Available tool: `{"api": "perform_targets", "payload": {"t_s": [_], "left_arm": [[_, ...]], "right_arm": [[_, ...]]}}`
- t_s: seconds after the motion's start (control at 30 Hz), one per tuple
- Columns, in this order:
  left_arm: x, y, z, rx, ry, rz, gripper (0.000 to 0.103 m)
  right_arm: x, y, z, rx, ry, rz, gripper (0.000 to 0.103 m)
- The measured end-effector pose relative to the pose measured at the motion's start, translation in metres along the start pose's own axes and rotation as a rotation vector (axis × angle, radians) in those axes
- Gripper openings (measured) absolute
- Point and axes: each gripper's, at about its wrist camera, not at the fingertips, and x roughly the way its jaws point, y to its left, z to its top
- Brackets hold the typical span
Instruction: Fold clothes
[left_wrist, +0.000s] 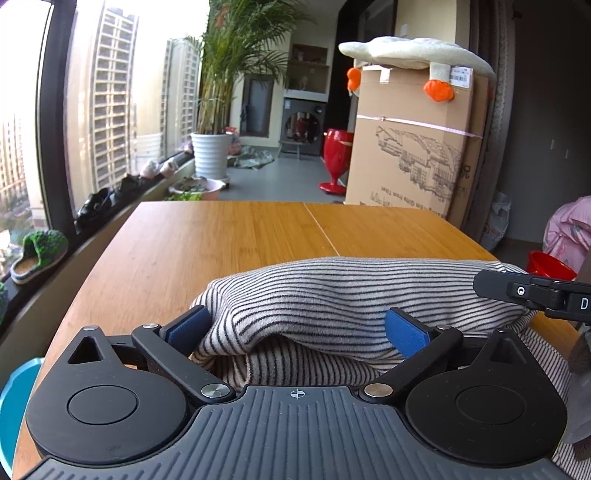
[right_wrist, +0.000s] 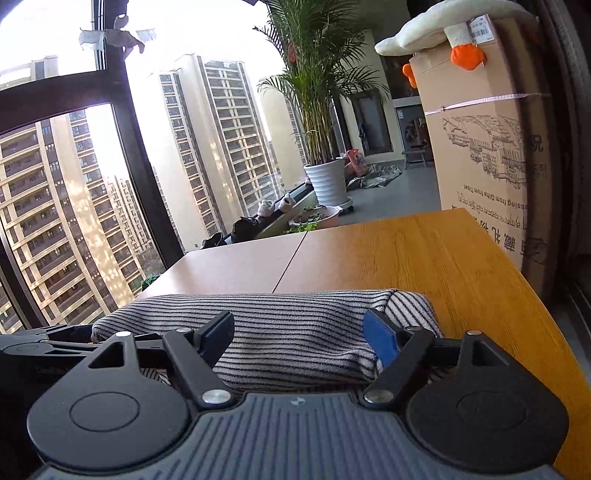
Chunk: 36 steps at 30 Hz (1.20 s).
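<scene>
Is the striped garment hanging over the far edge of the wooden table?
No, the striped garment lies at the near side, with bare wooden table beyond it.

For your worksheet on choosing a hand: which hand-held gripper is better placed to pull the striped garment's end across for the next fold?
Probably the right hand-held gripper: its open jaws stand beside the striped garment's free end.

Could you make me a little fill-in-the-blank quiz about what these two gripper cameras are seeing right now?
1. The garment lying between the fingers of the left gripper has a ____ pattern.
2. The garment rests on a ____ table.
3. The right gripper has its jaws ____ around a fold of the cloth.
4. A plush toy with orange feet lies on top of a tall ____ box.

Missing words: striped; wooden; open; cardboard
</scene>
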Motion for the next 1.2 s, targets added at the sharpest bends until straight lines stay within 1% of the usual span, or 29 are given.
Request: {"api": "perform_targets", "payload": {"t_s": [0.07, 0.17, 0.5, 1.07, 1.2], "left_arm": [[0.0002, 0.0001, 0.0002, -0.001, 0.002, 0.0, 0.103], [-0.0004, 0.0004, 0.0, -0.001, 0.002, 0.001, 0.103], [-0.0013, 0.0016, -0.0004, 0.0, 0.003, 0.001, 0.103], [-0.002, 0.0047, -0.0014, -0.009, 0.002, -0.002, 0.103], [-0.0019, 0.0047, -0.0014, -0.012, 0.002, -0.002, 0.103]], "right_arm": [[0.0008, -0.0003, 0.0008, -0.004, 0.0, 0.004, 0.082], [0.0013, -0.0003, 0.0014, -0.007, 0.0, 0.01, 0.084], [0.0033, -0.0029, 0.0035, -0.005, -0.003, 0.02, 0.086], [0.005, -0.0032, 0.0021, -0.008, -0.002, 0.047, 0.096], [0.0057, -0.0002, 0.0013, -0.009, -0.002, 0.047, 0.096]]}}
